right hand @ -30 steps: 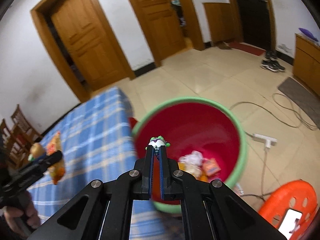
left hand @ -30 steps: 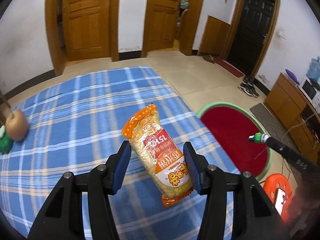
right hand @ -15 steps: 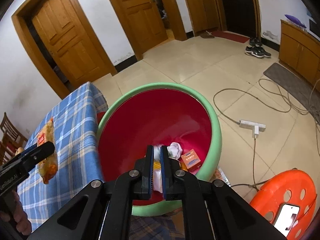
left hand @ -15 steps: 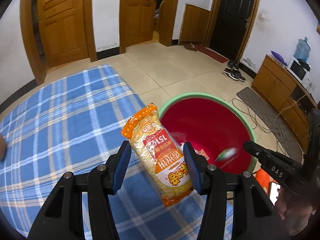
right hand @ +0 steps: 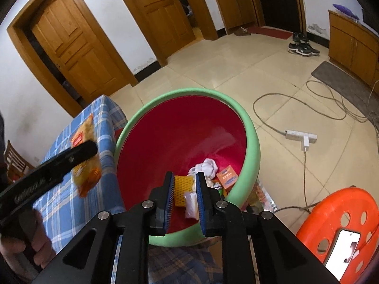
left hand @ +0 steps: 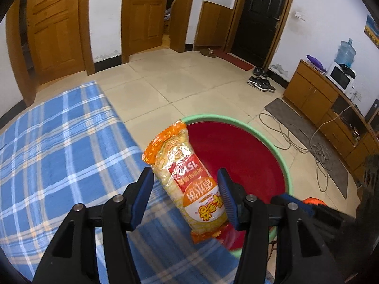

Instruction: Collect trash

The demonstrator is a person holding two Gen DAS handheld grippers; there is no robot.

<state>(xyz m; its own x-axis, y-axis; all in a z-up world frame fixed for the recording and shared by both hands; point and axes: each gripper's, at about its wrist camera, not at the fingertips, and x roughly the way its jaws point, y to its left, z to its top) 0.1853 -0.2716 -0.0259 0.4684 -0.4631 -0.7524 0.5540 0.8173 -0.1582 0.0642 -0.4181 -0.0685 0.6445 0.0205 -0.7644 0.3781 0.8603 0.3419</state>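
Left gripper (left hand: 186,195), clamped on orange-and-yellow plastic snack packet (left hand: 189,187), has swung from blue plaid tablecloth (left hand: 59,146) to red green-rimmed bin (right hand: 251,127). Right gripper (right hand: 186,190) jaws, just opening, empty; green-capped item gone. Beige tiled floor (right hand: 236,71).

One red bin with a green rim (right hand: 253,127) stands beside one blue plaid tablecloth (left hand: 59,142). One orange snack packet (left hand: 189,184) is lower centre; two shoes (right hand: 300,46) sit upper right, one orange stool (right hand: 331,208) lower right.

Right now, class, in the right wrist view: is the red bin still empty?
No. The red bin already holds several pieces of trash at its bottom, including a white crumpled wad and a small orange box.
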